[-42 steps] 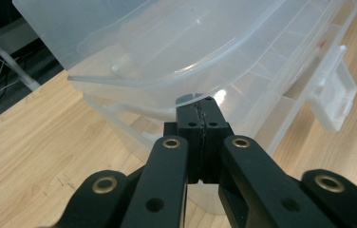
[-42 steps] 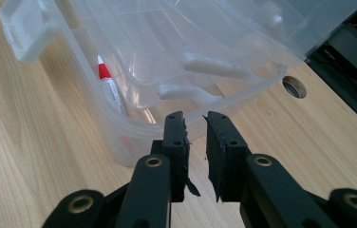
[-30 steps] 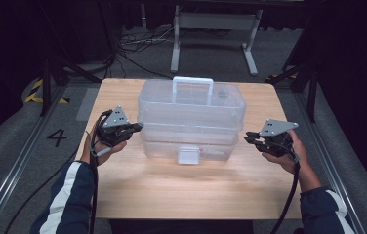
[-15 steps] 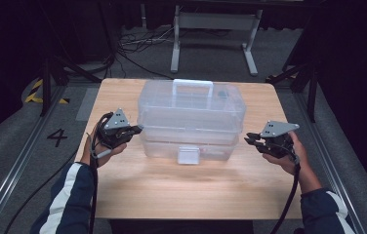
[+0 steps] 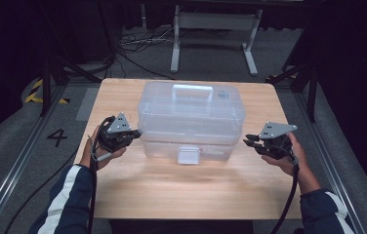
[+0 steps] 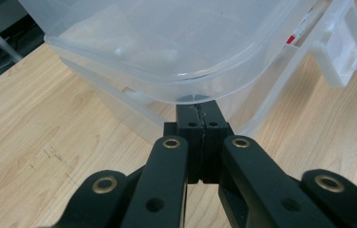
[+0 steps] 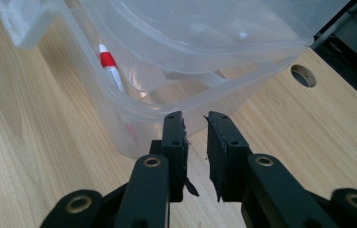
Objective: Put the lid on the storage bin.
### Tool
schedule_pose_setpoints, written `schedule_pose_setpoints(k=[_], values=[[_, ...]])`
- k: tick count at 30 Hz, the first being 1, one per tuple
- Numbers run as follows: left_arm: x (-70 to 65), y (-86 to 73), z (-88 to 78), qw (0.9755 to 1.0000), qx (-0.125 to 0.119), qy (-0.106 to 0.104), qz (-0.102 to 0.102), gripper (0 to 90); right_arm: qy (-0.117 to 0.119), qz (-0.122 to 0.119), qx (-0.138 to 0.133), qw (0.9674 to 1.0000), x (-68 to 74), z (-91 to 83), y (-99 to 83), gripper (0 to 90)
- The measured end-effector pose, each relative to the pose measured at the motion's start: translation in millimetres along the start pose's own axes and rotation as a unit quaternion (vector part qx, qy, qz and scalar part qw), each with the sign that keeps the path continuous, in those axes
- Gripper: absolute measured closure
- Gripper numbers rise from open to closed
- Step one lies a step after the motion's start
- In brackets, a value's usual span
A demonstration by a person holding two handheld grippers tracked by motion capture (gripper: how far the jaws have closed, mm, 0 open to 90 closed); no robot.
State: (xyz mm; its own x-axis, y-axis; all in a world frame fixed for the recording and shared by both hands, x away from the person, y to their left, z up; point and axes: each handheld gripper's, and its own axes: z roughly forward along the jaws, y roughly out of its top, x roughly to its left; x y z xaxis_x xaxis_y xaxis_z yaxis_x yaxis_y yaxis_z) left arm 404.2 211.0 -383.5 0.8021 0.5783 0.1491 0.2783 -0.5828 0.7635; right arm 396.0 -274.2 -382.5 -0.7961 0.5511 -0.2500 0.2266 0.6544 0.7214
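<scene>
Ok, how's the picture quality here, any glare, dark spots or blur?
High view: table evenly lit, surroundings nearly black, soft sheen on the clear box. Left gripper view: box lid bright and washed out. Right gripper view: sharp, red-capped tube readable through the plastic.

Storage box (image 5: 191,119): clear glossy plastic. Table (image 5: 191,190): pale matt wood grain. Hand-held gripper (image 7: 195,142) jaws: black matt plastic.
</scene>
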Motion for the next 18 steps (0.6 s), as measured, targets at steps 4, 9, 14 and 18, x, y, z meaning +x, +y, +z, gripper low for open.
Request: schedule_pose_setpoints(k=[4,9,14,18], values=[[-0.6,-1.8,1.0,1.0000,0.004,-0.001,0.000,90.0,0.001,-0.001,0.001,1.0000,0.2,0.7,-0.5,77.3],[-0.9,-3.6,0.8,1.0000,0.007,0.001,0.000,90.0,0.003,-0.002,0.004,1.0000,1.1,1.7,-0.6,77.3],[-1.5,-5.8,1.0,0.9999,0.013,0.003,0.003,90.0,0.004,-0.001,0.006,1.0000,1.0,2.4,-1.2,77.1],[-1.6,-7.1,1.1,0.9999,0.016,0.004,0.004,90.0,0.005,-0.002,0.007,1.0000,1.3,2.9,-1.2,76.9]])
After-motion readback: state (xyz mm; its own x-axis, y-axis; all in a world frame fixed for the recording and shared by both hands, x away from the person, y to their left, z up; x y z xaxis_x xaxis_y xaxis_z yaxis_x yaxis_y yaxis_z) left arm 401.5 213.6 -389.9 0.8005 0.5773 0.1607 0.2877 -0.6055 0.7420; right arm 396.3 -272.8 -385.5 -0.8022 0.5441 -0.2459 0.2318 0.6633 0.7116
